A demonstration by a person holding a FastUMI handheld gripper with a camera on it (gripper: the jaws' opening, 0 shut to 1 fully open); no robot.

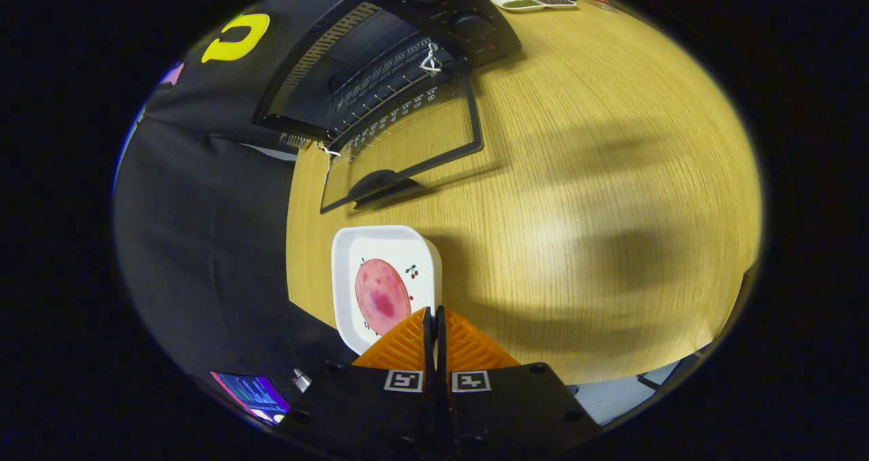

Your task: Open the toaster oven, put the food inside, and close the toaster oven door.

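You are working in a staged recording booth got up as a kitchen, not a real home. A black cloth wall (204,196) hangs close behind a light wood table (577,176). On the table stand a toaster oven (380,47) with its glass door (407,142) open, a white plate (380,244) with a slice of meat (381,294), and a divided dish (533,1) of seeds. A lit screen (251,393) sits beside your gripper (434,318), fingers closed together.

gripper (434,311): two ribbed wedge fingers pressed together, black housing behind them, one square fiducial marker at each finger's base, dark screw heads alongside.
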